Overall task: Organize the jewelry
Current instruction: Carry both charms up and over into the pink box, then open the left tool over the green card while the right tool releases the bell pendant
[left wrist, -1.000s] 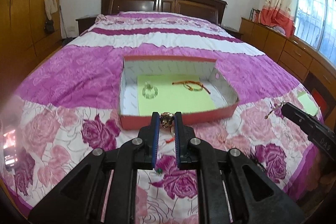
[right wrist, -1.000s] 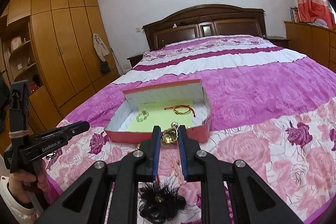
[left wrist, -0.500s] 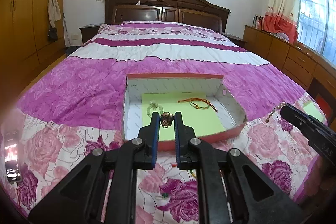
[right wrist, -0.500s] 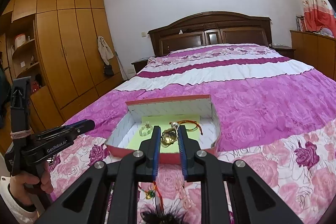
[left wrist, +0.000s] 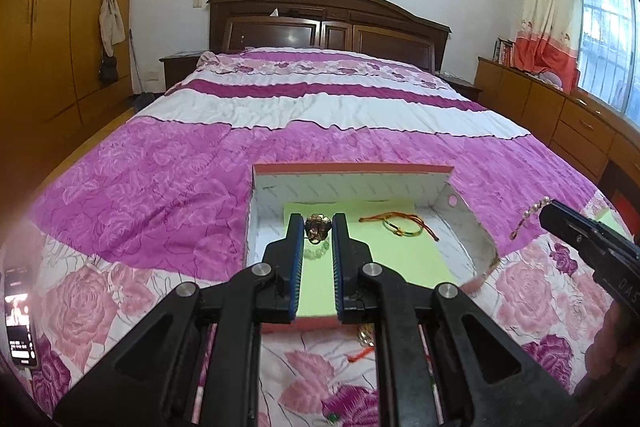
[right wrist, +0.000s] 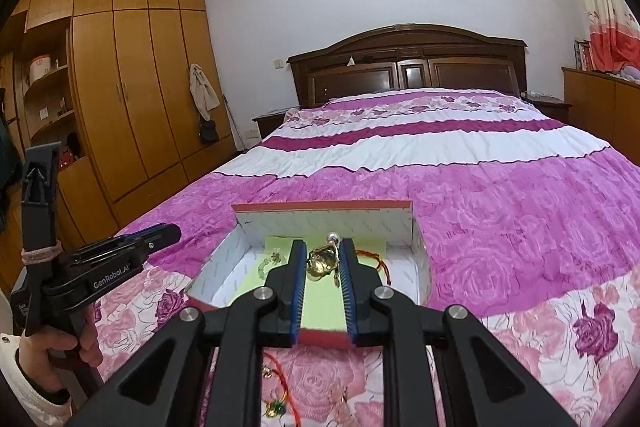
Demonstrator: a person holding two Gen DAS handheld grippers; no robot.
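Observation:
A red-edged white box (left wrist: 352,183) with a green sheet inside lies on the bed; it also shows in the right wrist view (right wrist: 324,217). In it lie a red-and-green cord bracelet (left wrist: 402,225) and a pale green bead bracelet (left wrist: 316,251). My left gripper (left wrist: 317,227) is shut on a gold ornament (left wrist: 318,227) above the box's inside. My right gripper (right wrist: 325,259) is shut on a gold pendant piece (right wrist: 322,261) with a pearl strand, over the box's near edge. The right gripper also shows in the left wrist view (left wrist: 576,231), with the pearl strand (left wrist: 528,215) hanging from its tip.
Loose jewelry lies on the floral bedspread in front of the box (right wrist: 276,407), (left wrist: 362,343). A phone (left wrist: 18,319) lies at the bed's left edge. A wardrobe (right wrist: 132,87) stands left and low cabinets (left wrist: 560,119) stand right of the bed.
Both grippers have moved forward with their pieces, from in front of the box to over its near edge and inside. Both stay shut.

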